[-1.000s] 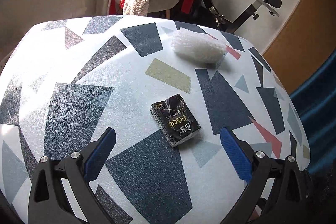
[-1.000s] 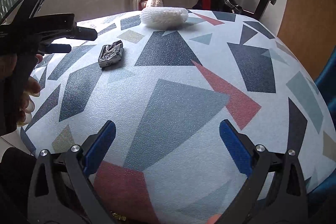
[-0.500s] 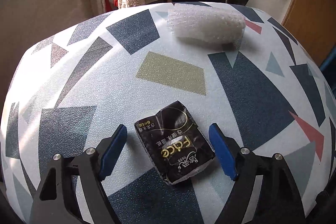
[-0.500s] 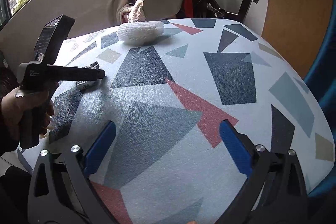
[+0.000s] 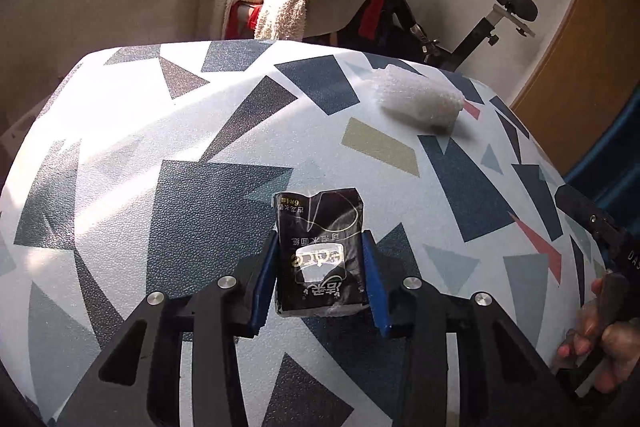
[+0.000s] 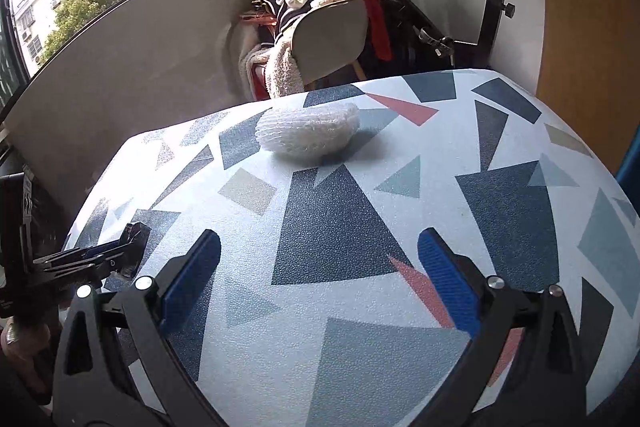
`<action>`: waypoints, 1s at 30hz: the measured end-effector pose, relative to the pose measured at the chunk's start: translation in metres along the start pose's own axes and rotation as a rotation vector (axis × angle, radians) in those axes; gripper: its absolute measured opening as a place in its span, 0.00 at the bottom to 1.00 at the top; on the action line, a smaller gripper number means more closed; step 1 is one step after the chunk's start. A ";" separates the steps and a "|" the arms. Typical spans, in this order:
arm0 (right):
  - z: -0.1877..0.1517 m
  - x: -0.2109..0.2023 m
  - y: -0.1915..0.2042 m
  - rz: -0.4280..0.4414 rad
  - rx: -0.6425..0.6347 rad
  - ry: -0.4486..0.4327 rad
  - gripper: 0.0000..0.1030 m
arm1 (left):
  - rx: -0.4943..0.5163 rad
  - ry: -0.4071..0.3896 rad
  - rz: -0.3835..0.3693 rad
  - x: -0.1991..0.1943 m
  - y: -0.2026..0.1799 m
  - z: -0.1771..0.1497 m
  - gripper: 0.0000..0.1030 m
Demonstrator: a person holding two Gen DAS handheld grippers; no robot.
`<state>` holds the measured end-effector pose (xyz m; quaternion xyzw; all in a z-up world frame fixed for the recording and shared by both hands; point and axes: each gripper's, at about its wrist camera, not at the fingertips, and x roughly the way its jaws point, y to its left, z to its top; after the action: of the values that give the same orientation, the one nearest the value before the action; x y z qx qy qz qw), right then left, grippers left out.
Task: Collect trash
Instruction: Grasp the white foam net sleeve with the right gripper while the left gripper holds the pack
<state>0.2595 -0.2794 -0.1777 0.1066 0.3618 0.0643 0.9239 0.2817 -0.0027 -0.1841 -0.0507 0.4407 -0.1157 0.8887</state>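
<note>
L gripper (image 5: 320, 275) just closed onto black "Face" tissue pack (image 5: 320, 251); R gripper (image 6: 320, 275) released.

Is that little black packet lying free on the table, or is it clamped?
Clamped. The black packet sits between the left hand-held gripper's blue pads, which have just closed against both its sides.

We see open table (image 6: 500, 195) surface ahead of the right gripper (image 6: 320, 267); only the white foam net (image 6: 308, 133) obstructs the far edge, with a chair (image 6: 332, 39) beyond.
</note>
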 end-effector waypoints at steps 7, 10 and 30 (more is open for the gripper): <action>0.043 0.068 0.011 0.016 0.045 0.019 0.94 | -0.003 -0.061 -0.018 -0.032 0.021 -0.001 0.38; 0.067 0.093 0.005 0.035 0.072 0.016 0.94 | 0.003 -0.088 -0.010 -0.042 0.030 -0.001 0.38; 0.066 0.106 -0.036 0.164 0.190 -0.004 0.19 | -0.039 -0.097 -0.027 -0.059 0.031 -0.028 0.39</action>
<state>0.3830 -0.3036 -0.2084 0.2232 0.3545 0.1049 0.9019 0.2299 0.0422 -0.1612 -0.0797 0.3985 -0.1166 0.9062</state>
